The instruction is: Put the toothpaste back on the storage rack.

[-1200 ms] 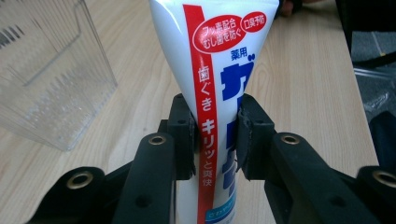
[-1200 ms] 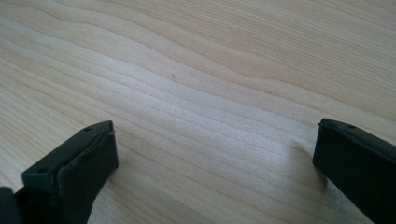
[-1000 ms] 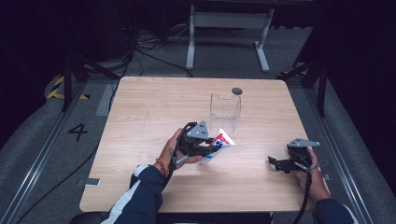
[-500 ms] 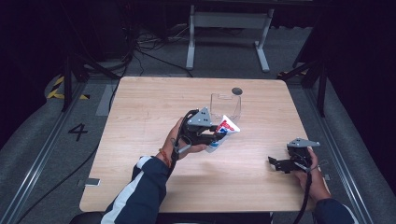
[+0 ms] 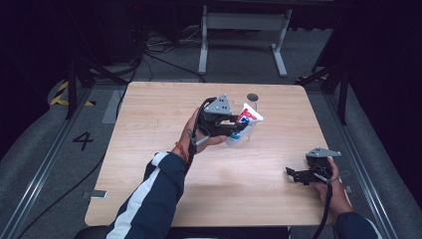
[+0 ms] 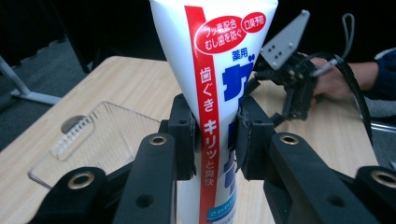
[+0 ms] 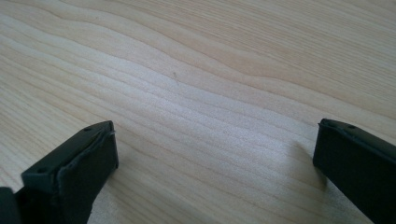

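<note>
Clamping the toothpaste tube, the left gripper hangs above the clear container; the right gripper's jaws stand apart.

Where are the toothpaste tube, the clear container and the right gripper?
toothpaste tube [image 6: 205, 93]: left gripper view, on the red stripe above the jaws.
clear container [image 6: 112, 135]: left gripper view, on its near transparent wall.
right gripper [image 5: 293, 174]: high view, between its open black fingertips at the table's right.

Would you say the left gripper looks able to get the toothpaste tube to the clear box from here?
Probably yes: the left gripper holds the toothpaste tube right by the clear box, with nothing between them.
</note>
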